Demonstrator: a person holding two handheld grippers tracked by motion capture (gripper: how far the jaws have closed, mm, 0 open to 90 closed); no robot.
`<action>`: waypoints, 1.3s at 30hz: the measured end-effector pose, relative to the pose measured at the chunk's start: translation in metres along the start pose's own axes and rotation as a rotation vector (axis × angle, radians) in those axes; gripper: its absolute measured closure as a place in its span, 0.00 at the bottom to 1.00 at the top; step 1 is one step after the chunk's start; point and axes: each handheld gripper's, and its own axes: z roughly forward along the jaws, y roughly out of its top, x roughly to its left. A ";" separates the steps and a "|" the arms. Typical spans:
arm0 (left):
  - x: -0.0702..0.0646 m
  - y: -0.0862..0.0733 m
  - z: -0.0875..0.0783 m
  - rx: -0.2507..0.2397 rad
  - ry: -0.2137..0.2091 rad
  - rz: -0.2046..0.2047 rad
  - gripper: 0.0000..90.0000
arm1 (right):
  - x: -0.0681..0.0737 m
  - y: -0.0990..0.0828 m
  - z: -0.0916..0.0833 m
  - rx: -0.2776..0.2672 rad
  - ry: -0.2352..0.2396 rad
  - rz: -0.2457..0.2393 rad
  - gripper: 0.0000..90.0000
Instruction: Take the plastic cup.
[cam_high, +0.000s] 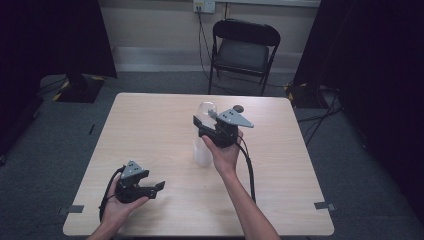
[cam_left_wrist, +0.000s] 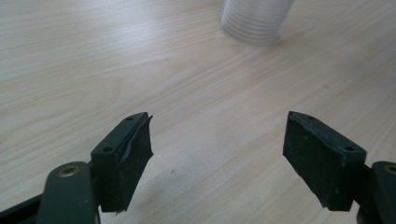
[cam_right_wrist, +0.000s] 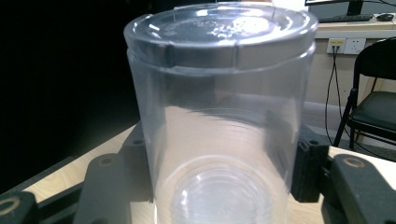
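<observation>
A pale wooden table (cam_high: 150, 130) takes up the middle of the high view, with a black folding chair (cam_high: 243, 50) beyond its far edge and dark curtains to either side. Near the table's centre stands a stack of clear plastic cups (cam_high: 202, 150), and above it a single clear cup (cam_high: 207, 111) is held upside down.

The right gripper (cam_high: 206, 121) has that cup clamped between its jaws. In the right gripper view the cup (cam_right_wrist: 219, 121) sits between the two black pads, base uppermost, with the ringed rims of the stack visible through its wall below. It looks lifted off the stack, though through clear plastic I cannot be sure the rims are fully apart.

The left gripper (cam_high: 159, 186) rests low near the front left of the table, jaws spread wide and holding nothing. The left gripper view shows bare tabletop between the pads, and the foot of the stack (cam_left_wrist: 254, 21) well off ahead.

The step in hand seems to be pulling the top cup away from the stack. The next move probably calls for lifting it straight up until it clears, without squeezing the thin wall out of shape. If the stack clings and rises too, the idle left gripper may need to steady it.
</observation>
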 end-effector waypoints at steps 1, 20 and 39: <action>0.000 0.000 0.000 -0.001 0.000 0.000 0.26 | 0.001 0.001 -0.001 -0.004 0.001 0.004 0.44; 0.006 0.001 -0.004 -0.016 0.023 -0.020 0.27 | 0.001 0.020 -0.021 -0.052 0.012 0.003 0.46; 0.004 0.012 -0.009 -0.039 0.032 -0.014 0.27 | -0.008 0.021 -0.052 -0.055 -0.011 -0.001 0.47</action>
